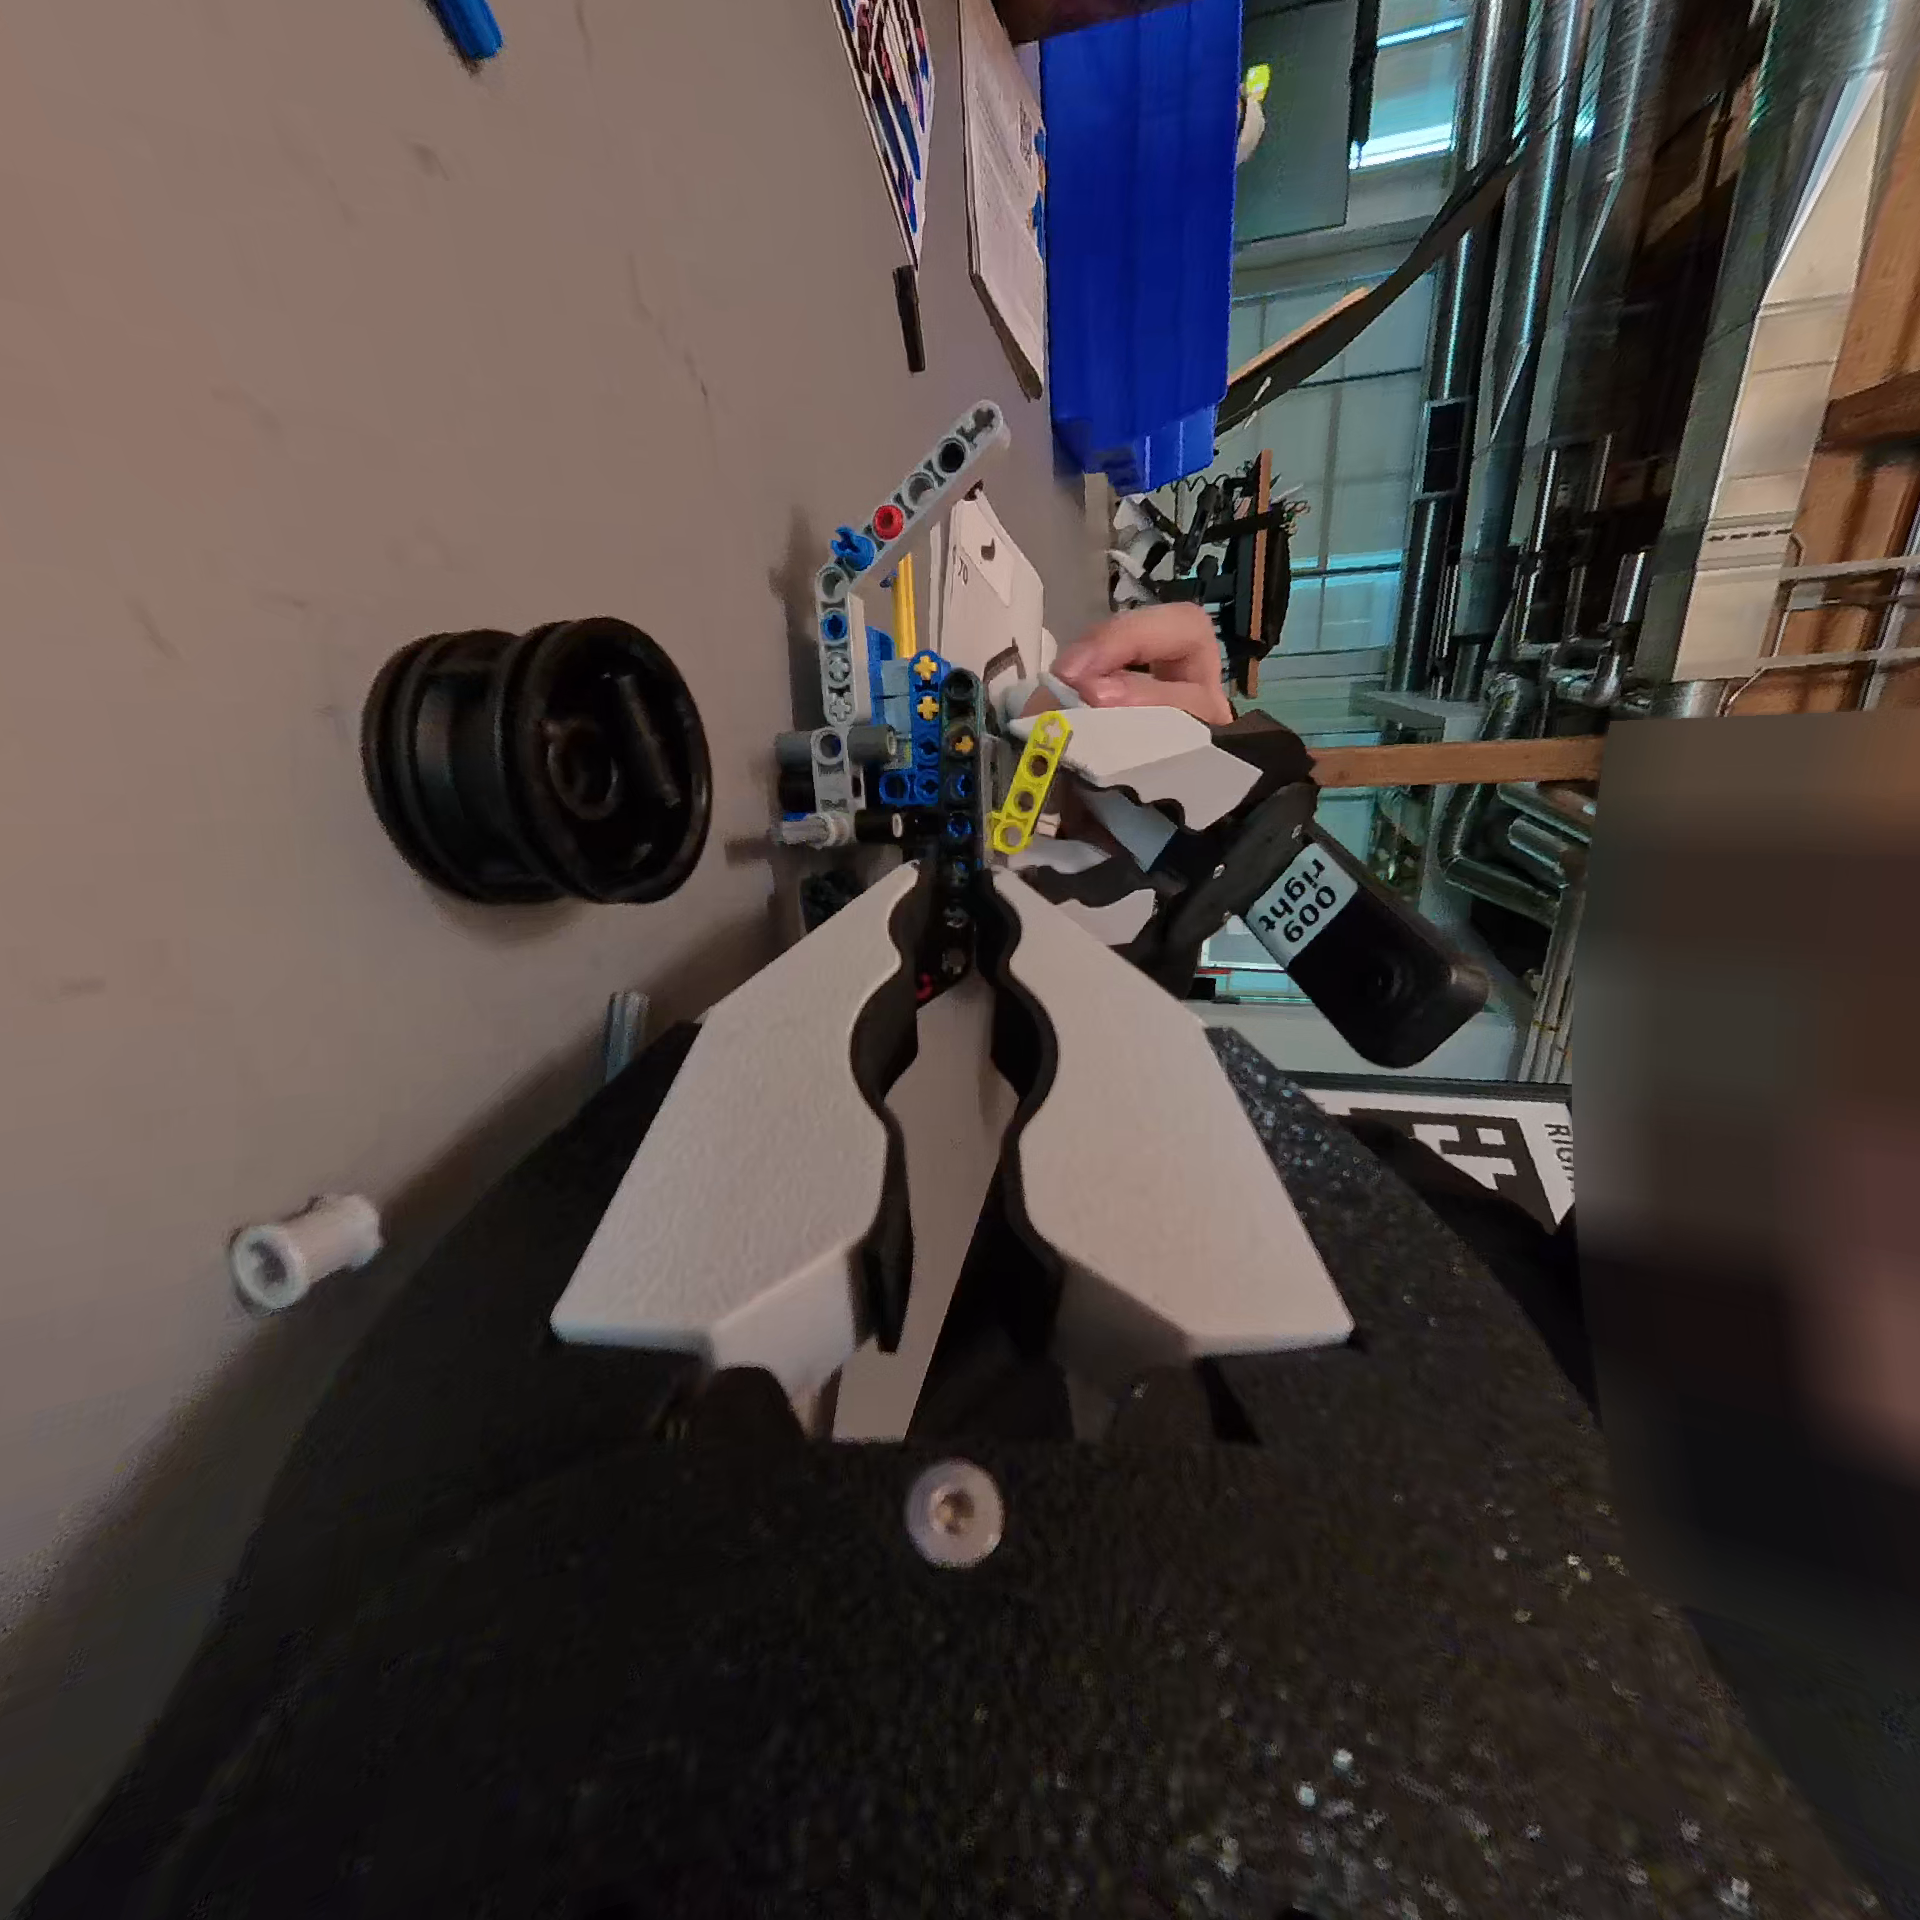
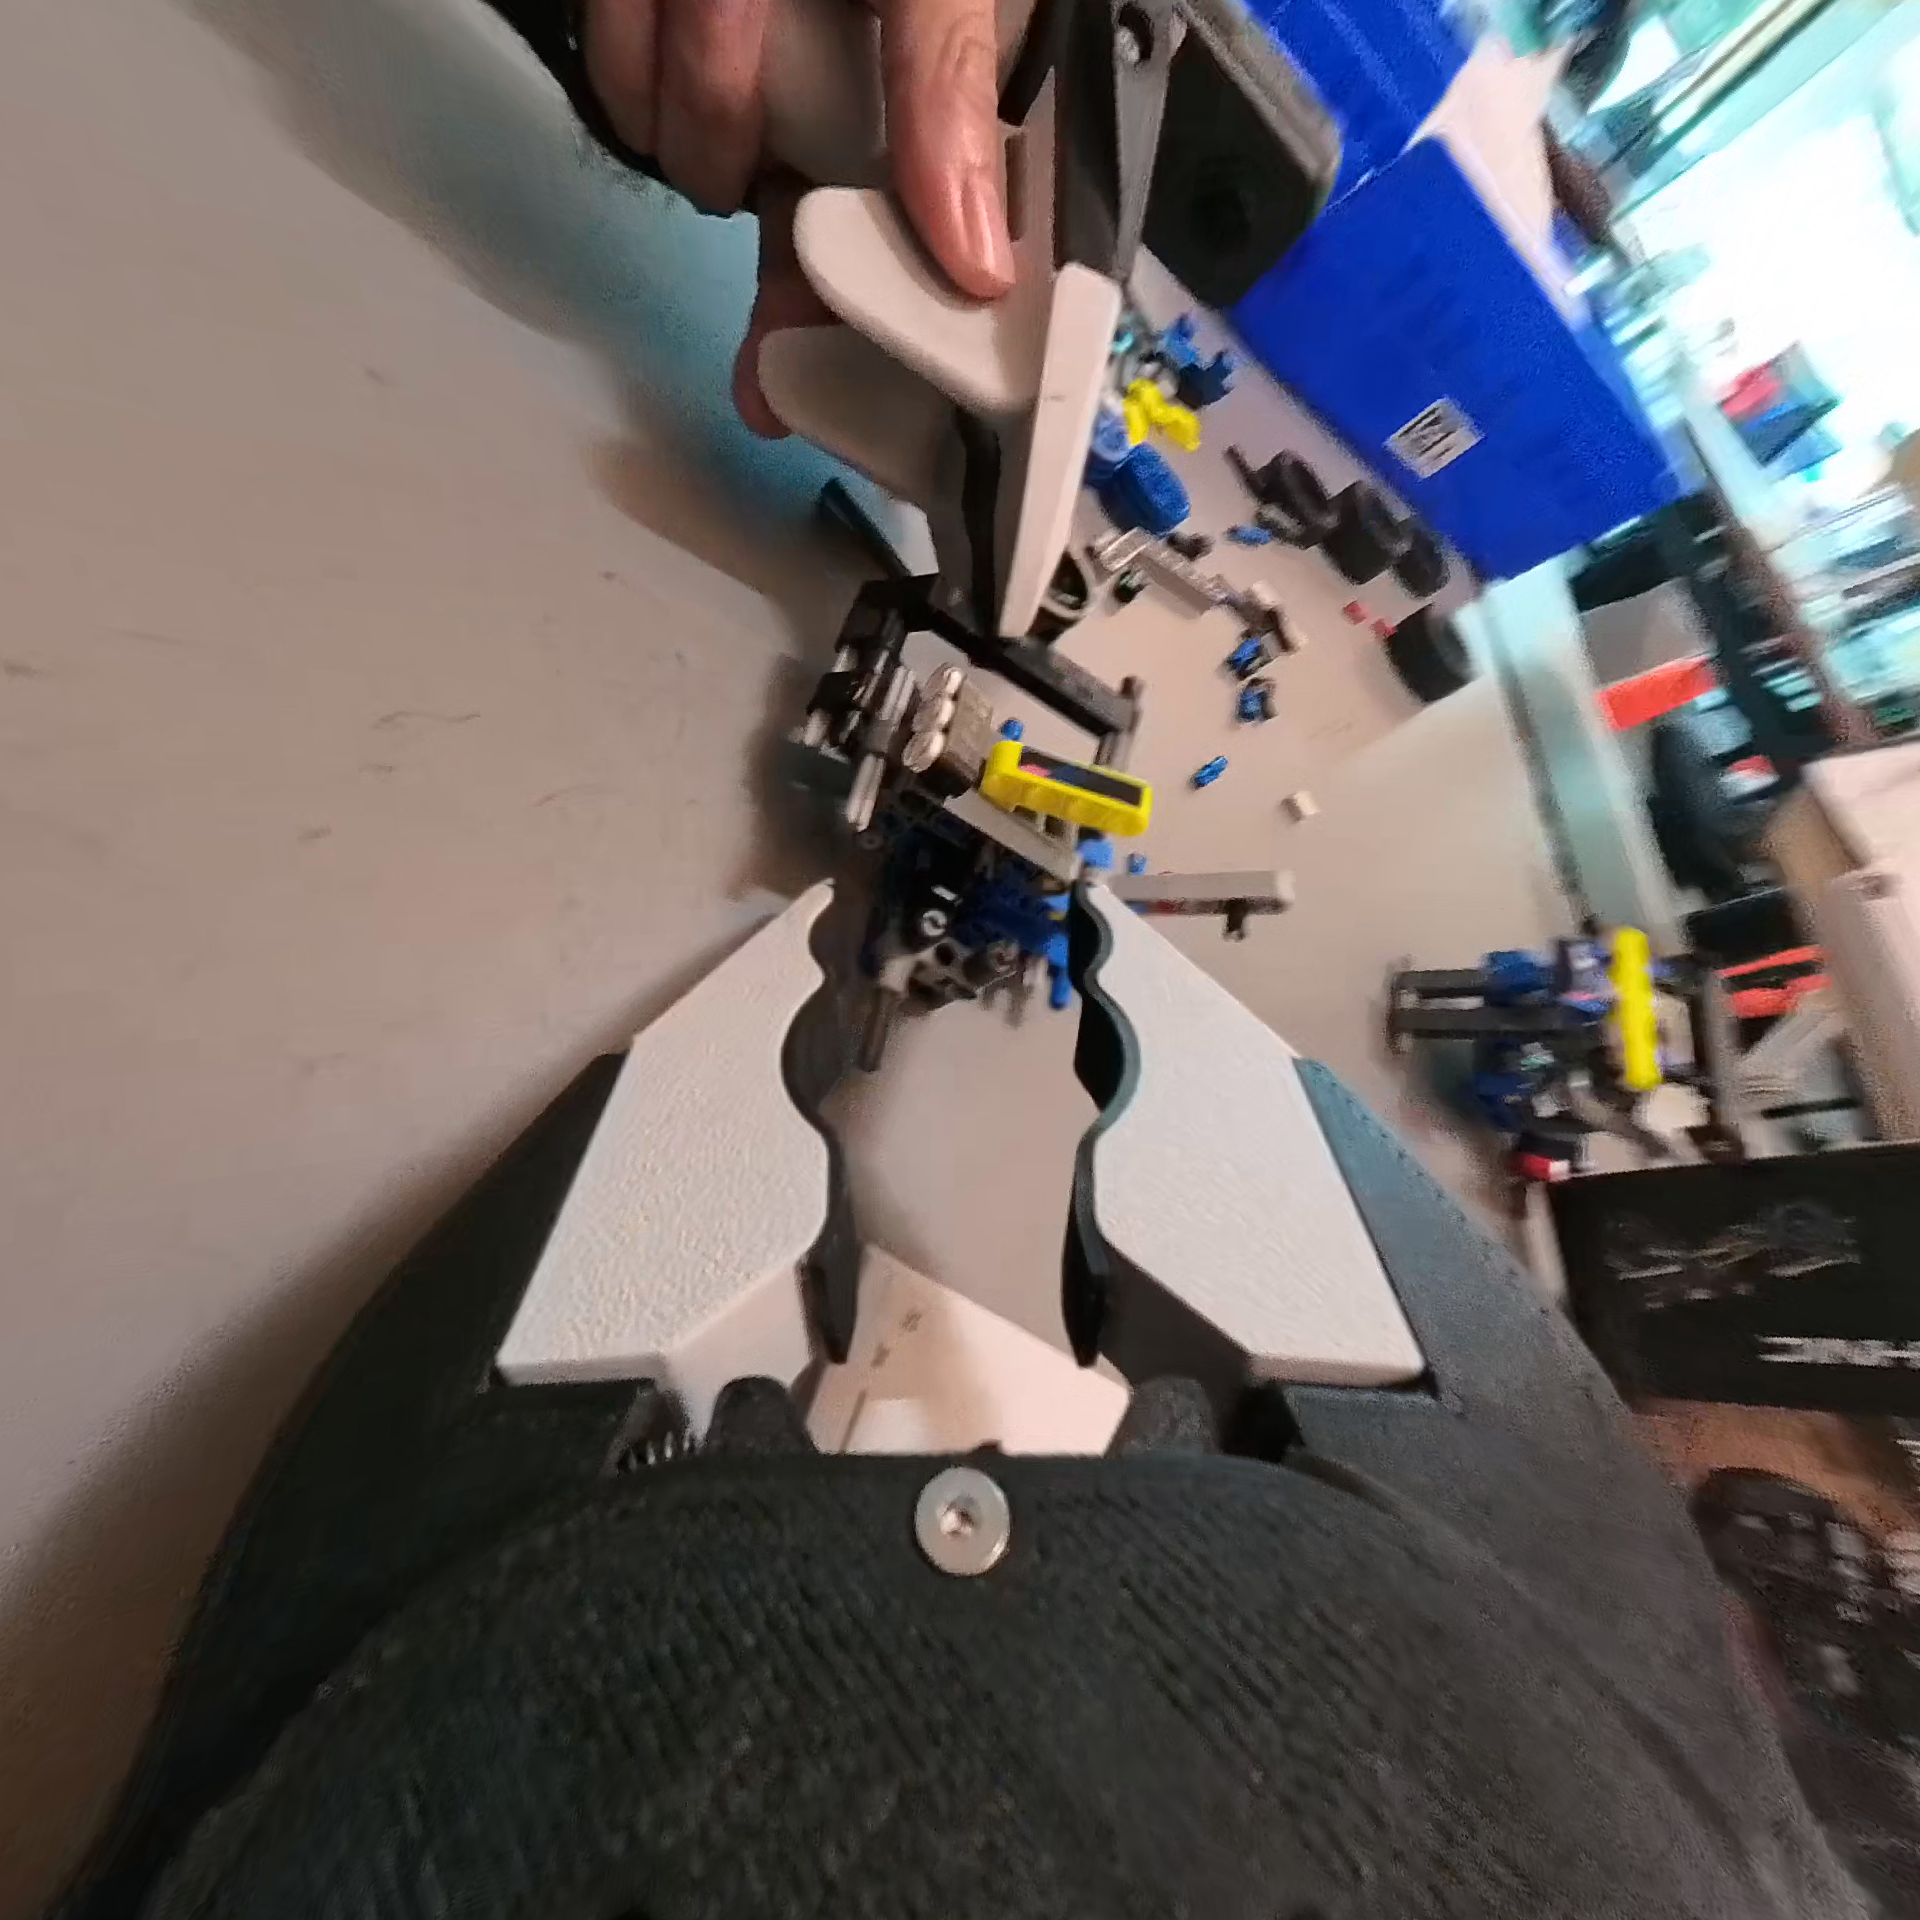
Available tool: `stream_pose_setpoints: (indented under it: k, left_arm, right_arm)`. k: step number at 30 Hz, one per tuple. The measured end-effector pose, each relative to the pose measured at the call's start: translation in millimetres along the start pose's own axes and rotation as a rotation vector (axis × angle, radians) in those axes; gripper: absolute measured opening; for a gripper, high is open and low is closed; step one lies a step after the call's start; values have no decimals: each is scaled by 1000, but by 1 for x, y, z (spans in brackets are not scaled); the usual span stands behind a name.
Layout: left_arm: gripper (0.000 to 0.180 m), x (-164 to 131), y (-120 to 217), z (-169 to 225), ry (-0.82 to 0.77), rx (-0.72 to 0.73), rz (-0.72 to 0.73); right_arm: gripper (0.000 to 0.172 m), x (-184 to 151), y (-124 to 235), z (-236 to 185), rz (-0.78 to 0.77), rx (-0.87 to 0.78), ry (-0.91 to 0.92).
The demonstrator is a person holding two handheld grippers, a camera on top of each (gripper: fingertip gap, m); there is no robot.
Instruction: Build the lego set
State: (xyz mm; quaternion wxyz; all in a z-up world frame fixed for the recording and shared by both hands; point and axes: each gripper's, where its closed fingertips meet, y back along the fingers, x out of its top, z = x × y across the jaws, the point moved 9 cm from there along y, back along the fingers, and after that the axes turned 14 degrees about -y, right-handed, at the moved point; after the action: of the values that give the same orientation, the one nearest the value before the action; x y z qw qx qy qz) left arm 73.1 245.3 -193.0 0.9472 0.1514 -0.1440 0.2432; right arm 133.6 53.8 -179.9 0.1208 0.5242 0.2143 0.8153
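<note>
Model: a small build of black, blue, grey and yellow holed beams (image 1: 914, 748) stands on the grey tabletop (image 1: 312, 416), between my 2 tongs.
Left tongs (image 1: 956, 894): nearly closed, both pads pressed on the black beam (image 1: 958, 821) that sticks out of the model toward me.
Right tongs (image 2: 961, 914): partly open around the blue and black end of the model (image 2: 966, 935); the view is blurred, so I cannot tell whether my pads press on it. From the left view they sit just beside the yellow beam (image 1: 1029, 779).
Hand: a hand (image 2: 831, 104) grips the left tongs' handle above the model.
Container: a blue bin (image 1: 1138, 239) stands at the tabletop's far edge; its contents are hidden.
Loose parts: a black wheel (image 1: 540, 758) near the model, a pale grey sleeve (image 1: 301, 1247) closer to me, scattered blue pins (image 2: 1252, 665), another partly built model (image 2: 1621, 1018).
Open room: bare tabletop lies wide on the wheel side; the bin side is crowded.
</note>
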Motion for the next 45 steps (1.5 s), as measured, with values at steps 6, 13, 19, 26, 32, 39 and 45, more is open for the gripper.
stream_pose_setpoints:
  k: [6,13,19,26,32,39,45]
  left_arm:
    - [4,-2,0,3,1,1,25]
    - [5,-9,-3,5,23,2,38]
    - [5,-9,-3,9,21,15,30]
    - [4,-6,-3,9,-1,39,51]
    - [4,-1,-5,10,-16,39,64]
    - [4,1,-9,9,-15,32,45]
    - [4,-2,-9,4,28,-18,62]
  right_arm:
    - [13,6,11,-3,39,110,-199]
    - [3,9,4,-8,25,140,-323]
    - [3,8,2,-12,-9,168,-312]
    - [0,10,1,-11,11,120,-265]
    - [6,9,11,2,48,56,-226]
    - [16,4,10,15,47,212,-360]
    - [2,5,3,5,19,205,-346]
